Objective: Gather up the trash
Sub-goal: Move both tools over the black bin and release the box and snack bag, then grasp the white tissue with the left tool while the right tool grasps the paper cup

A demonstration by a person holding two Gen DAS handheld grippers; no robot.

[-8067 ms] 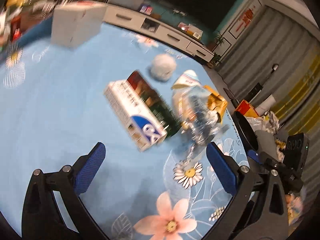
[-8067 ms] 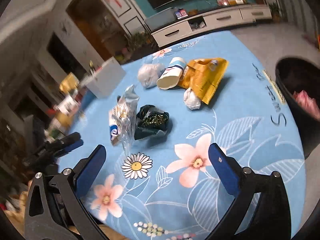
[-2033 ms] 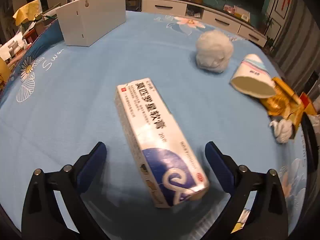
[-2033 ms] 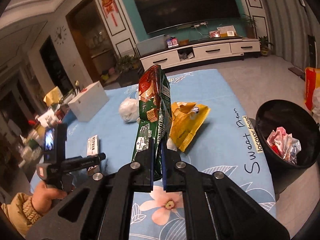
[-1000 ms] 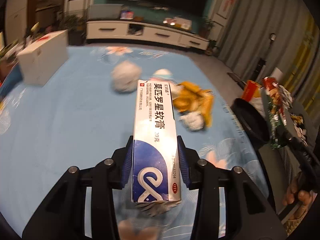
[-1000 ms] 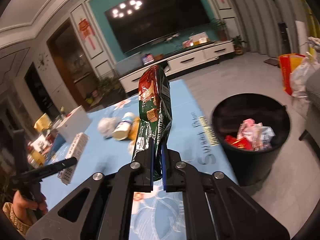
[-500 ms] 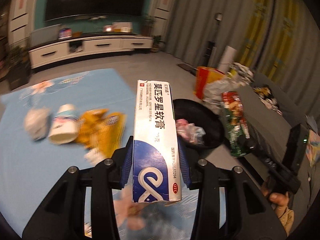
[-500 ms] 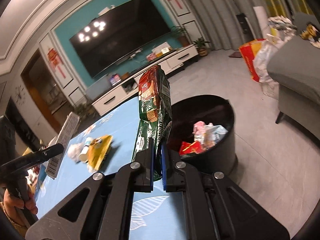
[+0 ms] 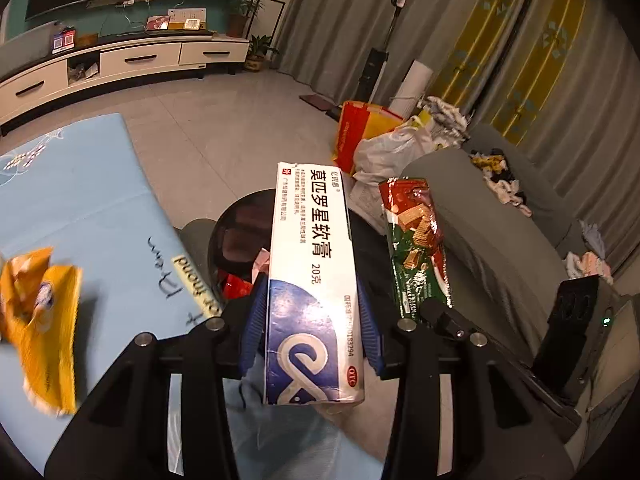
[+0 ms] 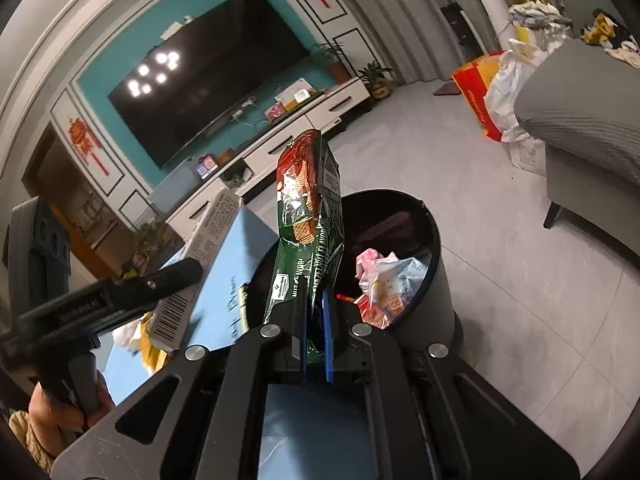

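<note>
My left gripper [image 9: 310, 280] has a long white and blue medicine box [image 9: 312, 240] standing upright between its blue pads; the jaws are opening, with the pads still against the box's sides. The box hangs over the near rim of a black trash bin [image 9: 236, 236] beside the table. My right gripper [image 10: 314, 300] is shut on the bottom edge of a green wafer bag [image 10: 310, 200], held upright above the bin [image 10: 420, 208]. Crumpled wrappers [image 10: 384, 280] lie inside the bin. In the left wrist view the wafer bag [image 9: 416, 240] hangs just right of the box.
The blue flowered tablecloth [image 9: 80, 200] ends right beside the bin, with a yellow wrapper [image 9: 40, 300] lying on it. A grey sofa [image 10: 580, 120] stands to the right. Red and white bags [image 9: 372, 136] sit on the tiled floor beyond the bin.
Both grippers have swung away from the table toward the bin, carrying the box and the wafer bag. The bin now lies close under both items, and the wafer bag is beside the box.
</note>
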